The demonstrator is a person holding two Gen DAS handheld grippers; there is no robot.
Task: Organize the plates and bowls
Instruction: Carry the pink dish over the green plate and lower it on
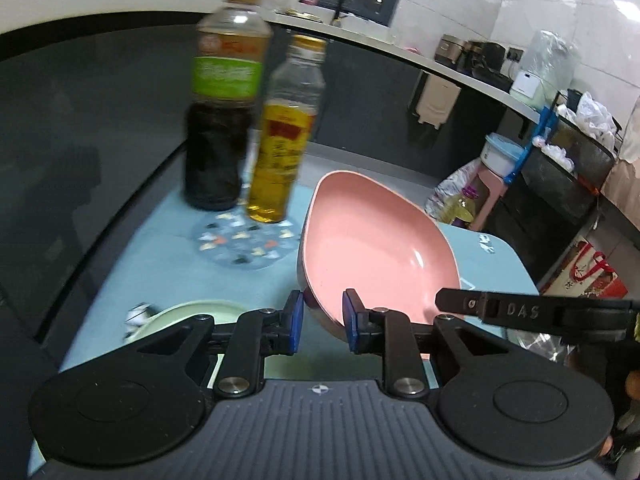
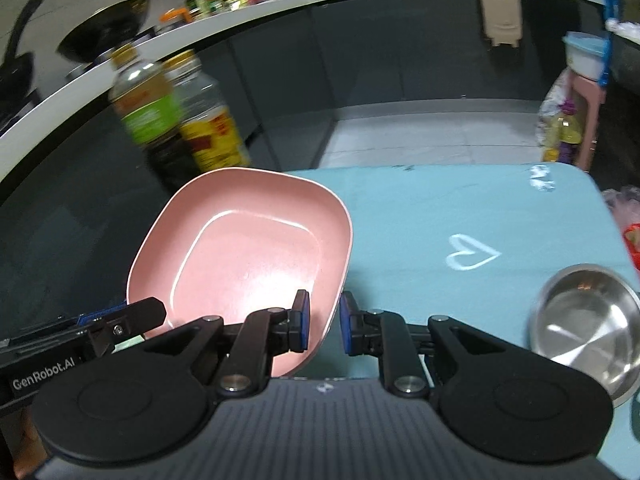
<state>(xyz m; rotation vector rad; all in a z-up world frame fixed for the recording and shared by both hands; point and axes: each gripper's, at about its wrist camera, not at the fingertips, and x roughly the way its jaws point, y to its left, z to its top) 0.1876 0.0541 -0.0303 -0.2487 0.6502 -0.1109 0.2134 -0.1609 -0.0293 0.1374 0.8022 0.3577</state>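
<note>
1. Left wrist view: the left gripper (image 1: 323, 322) has its fingers (image 1: 295, 322) nearly closed, clamped on the near rim of a pink dish (image 1: 376, 248), one blue pad on each side of the rim.
2. The dish is tilted steeply, its hollow facing right, lifted above the worktop (image 1: 160, 256), which is covered in pale blue.
3. The right gripper's black finger (image 1: 532, 312) reaches in from the right edge and meets the dish's lower right rim.
4. Behind the dish, two bottles stand on a patterned round mat (image 1: 244, 246): a dark bottle (image 1: 222, 120) with a green label and an oil bottle (image 1: 286, 136) with yellow liquid. They are blurred.
5. A pale green plate (image 1: 188, 314) lies on the worktop at lower left, partly hidden by the gripper.
6. Right wrist view: the right gripper (image 2: 324, 328) has its fingers (image 2: 300, 328) almost closed on the dish's (image 2: 248, 256) right rim, with the wall of the dish pinched between the pads.
7. Here the dish shows as a rounded square with a flat bottom, tilted, held up at the worktop's (image 2: 440, 208) left part.
8. The left gripper (image 2: 120, 320) holds the dish's lower left rim.
9. A steel bowl (image 2: 588, 320) rests on the worktop at right, well apart from the dish, near a white heart (image 2: 470, 256) drawn on the cover.
10. The two bottles appear blurred behind the dish.
</note>
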